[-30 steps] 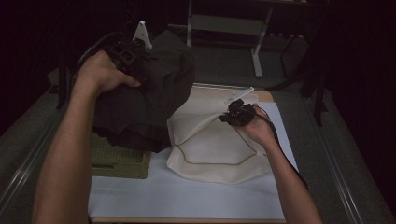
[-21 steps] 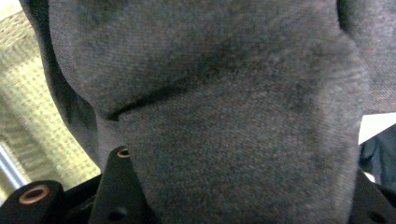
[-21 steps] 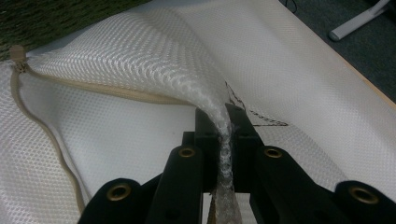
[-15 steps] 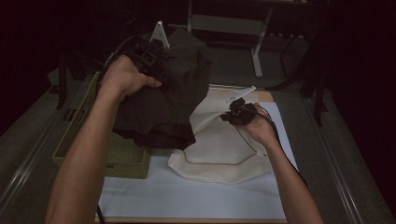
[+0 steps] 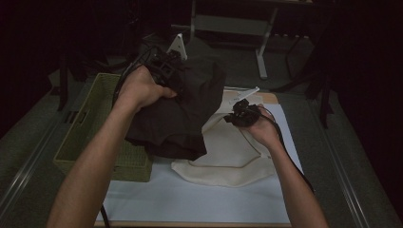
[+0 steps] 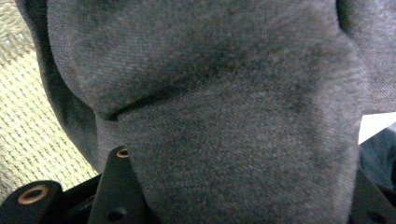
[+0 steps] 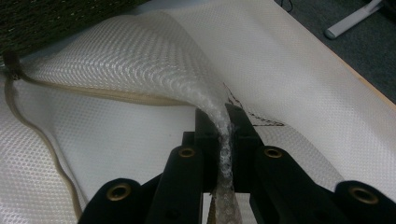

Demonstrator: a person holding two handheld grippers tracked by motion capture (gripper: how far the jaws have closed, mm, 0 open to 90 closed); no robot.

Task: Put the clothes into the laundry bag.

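Since a second ago the left tool [image 5: 164,71] has carried the dark grey garment [image 5: 185,109] up and toward the far side of the worktop [image 5: 199,199], away from the green woven basket [image 5: 95,142], so more of the basket's open top now shows below and beside that tool. Dark cloth hangs from the left tool and drapes down over the basket's near corner and the edge of the white mesh bag [image 5: 228,152]. In the left gripper view the grey cloth [image 6: 224,107] covers the gap between the jaws, so the tool has it pinched, with basket weave [image 6: 28,116] showing off to one side. The right tool [image 7: 219,140] is closed tight on a raised fold of the mesh bag [image 7: 140,60], lifting it off the worktop; the bag's tan zipper edge [image 7: 42,135] runs ahead of this tool.
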